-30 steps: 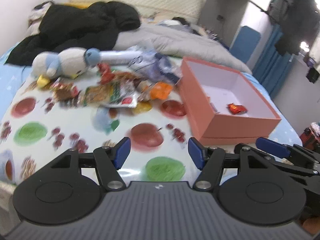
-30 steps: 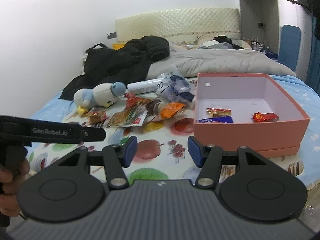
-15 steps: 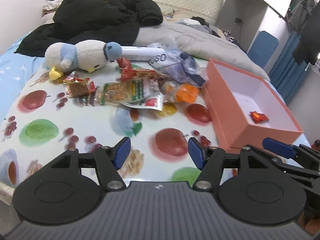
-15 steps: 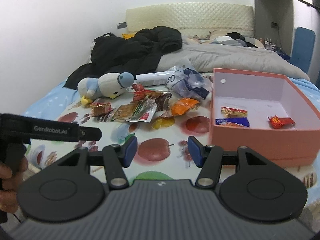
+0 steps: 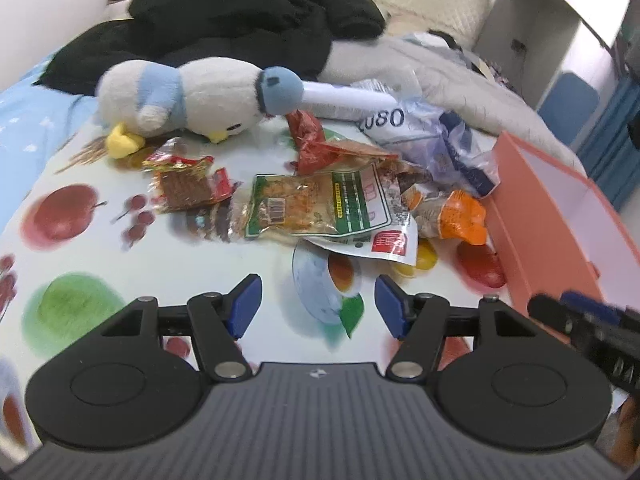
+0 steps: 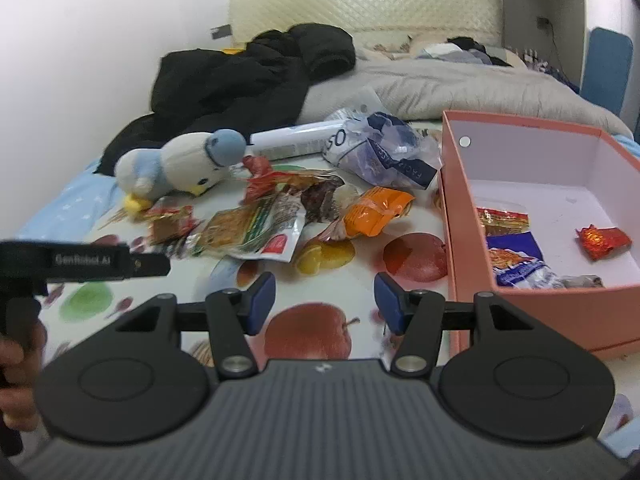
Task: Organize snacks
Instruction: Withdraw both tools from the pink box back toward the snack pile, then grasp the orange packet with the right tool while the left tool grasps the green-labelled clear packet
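A heap of snack packets lies on a fruit-print cloth (image 5: 72, 272) on the bed: a clear green-labelled bag (image 5: 320, 206), an orange packet (image 5: 460, 220), a brown-red packet (image 5: 188, 188) and a red wrapper (image 5: 308, 136). A salmon-pink box (image 6: 532, 304) at the right holds a red candy (image 6: 602, 242), a blue packet (image 6: 516, 266) and a red-yellow one (image 6: 502, 220). My left gripper (image 5: 318, 306) is open, empty, just short of the green-labelled bag. My right gripper (image 6: 324, 298) is open, empty, above the cloth beside the box's left wall.
A white-and-blue plush bird (image 5: 188, 100) lies at the heap's far left. Behind it are a black jacket (image 5: 240, 20), a white tube (image 5: 344, 98), a crinkled blue-white plastic bag (image 6: 384, 152) and a grey duvet (image 6: 460, 84). A hand (image 6: 18, 380) holds the left gripper's handle.
Both grippers have moved forward and lower toward the snack heap, which now looks larger and nearer. The box has slid toward the right edge in the left wrist view. Jaws stay open.
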`<state>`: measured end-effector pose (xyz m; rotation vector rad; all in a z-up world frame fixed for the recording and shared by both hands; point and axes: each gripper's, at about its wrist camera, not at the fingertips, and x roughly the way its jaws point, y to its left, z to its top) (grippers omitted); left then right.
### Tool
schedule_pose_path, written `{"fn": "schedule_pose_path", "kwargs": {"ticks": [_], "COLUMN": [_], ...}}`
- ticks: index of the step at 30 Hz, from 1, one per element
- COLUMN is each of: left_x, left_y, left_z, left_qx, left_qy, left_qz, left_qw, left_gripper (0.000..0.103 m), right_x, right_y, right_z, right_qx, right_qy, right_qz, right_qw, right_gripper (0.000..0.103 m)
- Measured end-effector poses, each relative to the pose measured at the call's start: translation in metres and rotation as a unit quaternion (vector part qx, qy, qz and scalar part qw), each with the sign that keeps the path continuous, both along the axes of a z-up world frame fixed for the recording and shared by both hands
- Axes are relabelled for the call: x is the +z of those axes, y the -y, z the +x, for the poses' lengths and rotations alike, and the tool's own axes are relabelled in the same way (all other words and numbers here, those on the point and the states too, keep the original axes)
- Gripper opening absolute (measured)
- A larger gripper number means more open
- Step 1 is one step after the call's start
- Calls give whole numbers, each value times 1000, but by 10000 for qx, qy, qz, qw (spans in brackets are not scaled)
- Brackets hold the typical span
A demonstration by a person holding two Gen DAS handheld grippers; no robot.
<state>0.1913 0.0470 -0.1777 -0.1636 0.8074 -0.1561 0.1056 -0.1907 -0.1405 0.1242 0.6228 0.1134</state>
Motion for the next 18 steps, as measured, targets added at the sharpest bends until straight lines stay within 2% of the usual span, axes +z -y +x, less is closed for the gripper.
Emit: {"fn": "schedule_pose_path", "kwargs": {"ticks": [6, 13, 16, 18], "left_x": [-21, -39, -48, -54], "left_y": [19, 50, 61, 66], "left_z": [42, 79, 88, 93], "left_qx": [-634, -1290, -1474, -1568], "left_qy": [96, 310, 341, 302], "left_qz": [275, 717, 1000, 1101], "left_qw": [9976, 9886, 9834, 9810], "left_gripper": [67, 67, 60, 52], "right_x": [-20, -47, -57, -60], "right_y": [-4, 3, 9, 11], "right_z": [51, 103, 121, 131], "right_qx": [-306, -882, -1088, -1171], "right_qy": [-190, -496, -617, -610], "right_qz": [48, 252, 378, 369], "right_qw": [9993, 9946, 9914, 9906], "right_gripper": [57, 57, 58, 58]}}
